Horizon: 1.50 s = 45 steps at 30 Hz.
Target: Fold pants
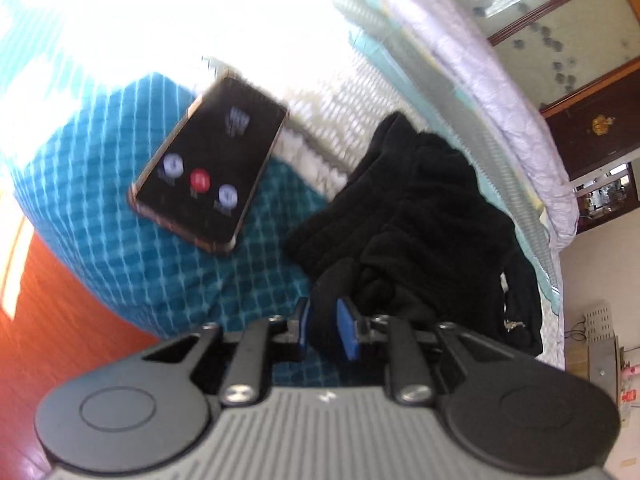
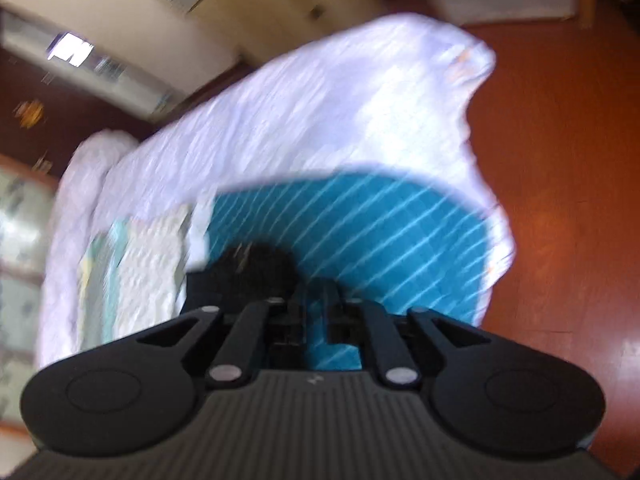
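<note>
A: Lying in a crumpled heap on the teal checked bedcover (image 1: 120,216), the black pants (image 1: 424,216) occupy the right half of the left wrist view. One fold of the cloth runs down toward the camera and passes between the blue pads (image 1: 347,330) of the left gripper (image 1: 323,328).

B: State of the left gripper?

A: Narrowly parted, with the black fabric pinched between the two pads. The pads contact the cloth on both sides.

B: And the right gripper (image 2: 316,300)?

A: The right wrist view is heavily motion-blurred. A dark mass of the pants (image 2: 260,264) sits just beyond the left finger, but whether the fingers clamp it or how far apart they stand cannot be told.

B: Surroundings?

A: A black smartphone (image 1: 210,164) with a lit screen lies flat on the bedcover, left of the pants and apart from them. A white-lilac quilt (image 2: 300,108) is bunched along the far side of the bed. Red-brown wooden floor (image 2: 560,160) shows to the right in the right wrist view. A dark wooden cabinet (image 1: 592,120) stands beyond the bed.
</note>
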Tool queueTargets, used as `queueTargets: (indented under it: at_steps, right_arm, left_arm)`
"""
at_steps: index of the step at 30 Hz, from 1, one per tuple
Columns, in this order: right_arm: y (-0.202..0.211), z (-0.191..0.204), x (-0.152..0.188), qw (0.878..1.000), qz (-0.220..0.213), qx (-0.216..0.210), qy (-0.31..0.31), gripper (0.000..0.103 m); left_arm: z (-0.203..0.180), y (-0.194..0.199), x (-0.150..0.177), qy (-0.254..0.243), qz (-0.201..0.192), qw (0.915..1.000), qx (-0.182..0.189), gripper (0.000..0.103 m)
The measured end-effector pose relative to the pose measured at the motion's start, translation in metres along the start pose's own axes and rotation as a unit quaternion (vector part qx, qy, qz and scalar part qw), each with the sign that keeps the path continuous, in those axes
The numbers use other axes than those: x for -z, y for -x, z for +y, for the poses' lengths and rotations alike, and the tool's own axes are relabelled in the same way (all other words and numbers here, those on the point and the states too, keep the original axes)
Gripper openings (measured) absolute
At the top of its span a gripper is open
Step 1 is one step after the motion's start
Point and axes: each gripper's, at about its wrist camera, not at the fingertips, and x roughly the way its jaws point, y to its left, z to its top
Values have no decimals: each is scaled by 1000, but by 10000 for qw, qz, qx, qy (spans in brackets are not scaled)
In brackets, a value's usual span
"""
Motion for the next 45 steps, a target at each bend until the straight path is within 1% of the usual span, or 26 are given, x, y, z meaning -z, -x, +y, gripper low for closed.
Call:
queueTargets:
  at_steps: [2,4,6,9,11,15,18,21,23,24,25,26,27,28,30,31,32,34,37,38,39,40,41,42,43,45]
  right_arm:
    - [13,6,-6,9993,-295,70,211,29]
    - [20,16,-7,9988,-292,-148,361,29]
    - [22,34,-2,9974,-65,-502,504,29]
    - [14,73,24,9879,605,-1136,860,29]
    - [3,103,57,9752,1126,-1471,1209,29]
    - [-28,158,135,9429,1990,-1825,1950,31]
    - [-50,186,184,9279,2141,-1714,2527,37]
    - [-71,200,212,9168,2254,-1605,2878,42]
    - [-77,202,221,9134,2287,-1785,2856,43]
    - [-77,205,227,9119,2199,-1828,2944,43]
    - [-75,209,232,9068,2135,-1808,3154,39]
    - [-72,213,233,8983,2121,-1747,3428,5]
    - [-67,220,233,8928,2017,-1657,3671,7]
    - [-63,229,231,8859,1769,-1607,3975,7]
    - [-41,255,216,8632,750,-1514,4758,7]
    - [-26,270,207,8451,67,-1445,5147,7]
    - [-11,286,199,8211,-657,-1425,5488,7]
    - [22,301,186,7617,-1901,-1452,6022,7]
    - [43,291,178,6794,-2752,-1339,6669,10]
    - [42,279,177,6560,-2896,-1208,6864,12]
    - [37,263,175,6401,-2928,-1078,7021,17]
    - [30,246,172,6366,-2802,-921,7125,21]
    - [21,228,167,6427,-2537,-746,7191,30]
    - [9,211,161,6537,-2207,-505,7221,39]
    - [-6,194,153,6641,-1905,-201,7227,41]
    - [-30,158,143,6804,-1428,377,7178,39]
  left_arm:
    - [0,17,-8,-98,-308,9995,47,15]
    - [3,29,-21,-27,-581,9982,163,15]
    - [-1,34,-37,-80,-804,9967,121,16]
    - [-22,22,-68,-322,-955,9949,68,22]
    - [-39,5,-85,-490,-944,9943,67,39]
    - [-75,-50,-110,-744,-656,9951,38,44]
    - [-100,-96,-121,-937,-440,9946,-54,49]
    - [-118,-135,-126,-1110,-342,9931,-178,65]
    - [-124,-160,-130,-1170,-219,9927,-204,77]
    - [-125,-172,-130,-1166,-142,9928,-249,76]
    - [-125,-183,-129,-1153,-44,9928,-308,65]
    - [-126,-193,-127,-1169,41,9923,-406,37]
    - [-125,-200,-125,-1228,83,9910,-525,23]
    - [-127,-202,-124,-1269,26,9900,-612,4]
    - [-124,-199,-124,-1139,41,9922,-497,2]
    - [-123,-196,-124,-1061,46,9935,-422,2]
    - [-124,-193,-123,-1051,35,9937,-394,2]
    - [-125,-188,-122,-1147,8,9925,-413,2]
    - [-124,-187,-123,-1134,90,9928,-367,3]
    - [-123,-186,-124,-1110,75,9932,-341,6]
    - [-123,-187,-126,-1094,68,9934,-333,10]
    - [-123,-187,-128,-1069,48,9937,-347,23]
    - [-125,-188,-131,-1047,7,9938,-370,36]
    - [-126,-189,-134,-1047,-34,9937,-403,41]
    - [-128,-190,-137,-1074,-63,9932,-438,47]
    - [-134,-196,-143,-1194,-86,9916,-497,51]
